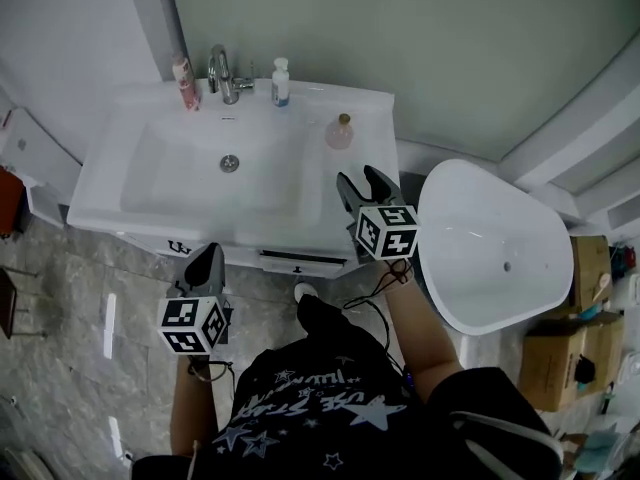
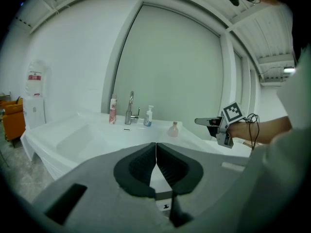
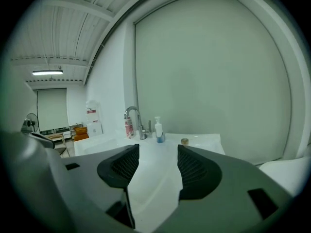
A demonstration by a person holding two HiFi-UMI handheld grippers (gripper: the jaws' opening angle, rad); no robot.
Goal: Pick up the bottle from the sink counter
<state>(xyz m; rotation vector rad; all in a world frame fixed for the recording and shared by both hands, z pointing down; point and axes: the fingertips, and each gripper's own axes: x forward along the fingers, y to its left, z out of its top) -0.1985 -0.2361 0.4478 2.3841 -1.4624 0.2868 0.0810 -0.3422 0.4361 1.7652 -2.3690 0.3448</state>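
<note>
On the white sink counter (image 1: 370, 103) a small round pink bottle (image 1: 340, 131) with a gold cap stands at the right side. A white pump bottle (image 1: 281, 82) stands by the faucet (image 1: 225, 74). My right gripper (image 1: 358, 175) hovers open and empty over the counter's front right corner, a short way before the pink bottle. In the right gripper view the pink bottle (image 3: 184, 141) shows just beyond the right jaw of the right gripper (image 3: 158, 161). My left gripper (image 1: 207, 252) is shut and empty, low before the cabinet front. The left gripper (image 2: 156, 144) sees the pink bottle (image 2: 173, 129) far ahead.
A pink tube (image 1: 185, 83) stands left of the faucet. The basin (image 1: 170, 173) fills the counter's left and middle. A white bathtub (image 1: 490, 243) lies close on the right, with cardboard boxes (image 1: 560, 353) beyond it. The person's dark shirt (image 1: 320, 408) fills the bottom.
</note>
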